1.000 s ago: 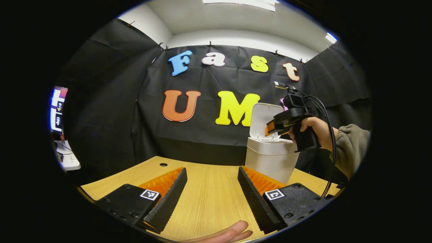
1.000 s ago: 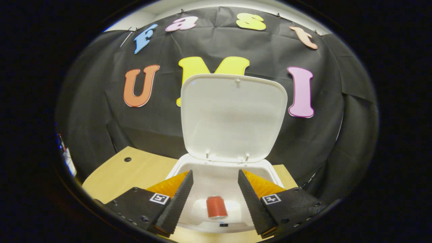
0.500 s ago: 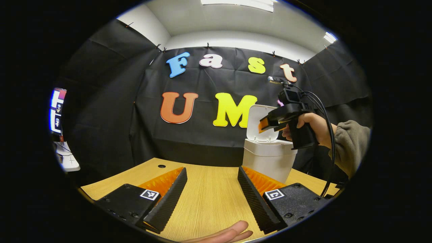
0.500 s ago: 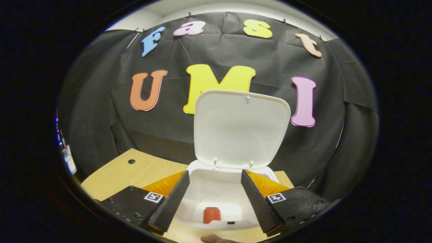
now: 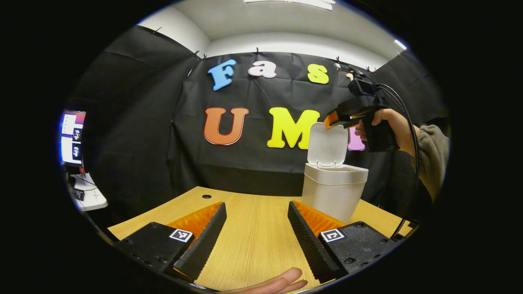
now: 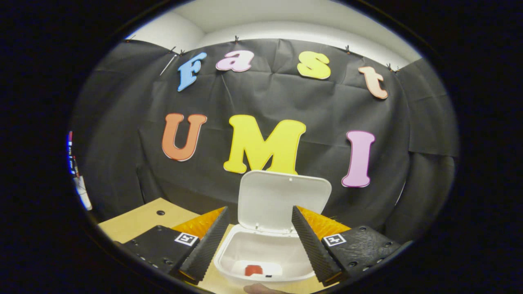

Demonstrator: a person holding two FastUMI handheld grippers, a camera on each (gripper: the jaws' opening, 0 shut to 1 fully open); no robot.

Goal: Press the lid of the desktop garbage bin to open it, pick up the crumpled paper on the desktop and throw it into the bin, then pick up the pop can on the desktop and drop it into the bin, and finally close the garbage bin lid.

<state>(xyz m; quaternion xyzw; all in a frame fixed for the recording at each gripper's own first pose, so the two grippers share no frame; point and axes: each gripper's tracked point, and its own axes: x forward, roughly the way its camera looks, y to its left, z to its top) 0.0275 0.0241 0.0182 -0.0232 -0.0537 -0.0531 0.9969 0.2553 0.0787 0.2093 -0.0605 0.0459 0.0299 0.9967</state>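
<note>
1. So the light wooden desk (image 5: 253, 241) carries everything here, and the white plastic desktop garbage bin (image 5: 334, 195) stands toward its far right corner, close to the back edge, in front of the black cloth wall.

2. The bin's white hinged lid (image 6: 282, 201) stands upright, hinged along the bin's far rim, so its long flat face looks back at the right gripper and its free top edge is the highest point of the bin.

3. The right gripper (image 5: 334, 119), as seen in the left gripper view, hangs above and just on the near side of that top edge, held in a hand (image 5: 388, 126) with a grey sleeve. Its own view looks down across the open mouth, fingers spread with nothing between them.

4. The left gripper (image 5: 256, 237) is low over the near middle of the desk, well apart from the bin, fingers parted and empty too. So the right one is clearly nearer the lid.

5. Down on the bin floor you can see the red pop can (image 6: 253, 270). The crumpled paper I can't make out for sure.

6. My guess: only closing is left, so pushing the lid's top edge forward and down should do it.
</note>
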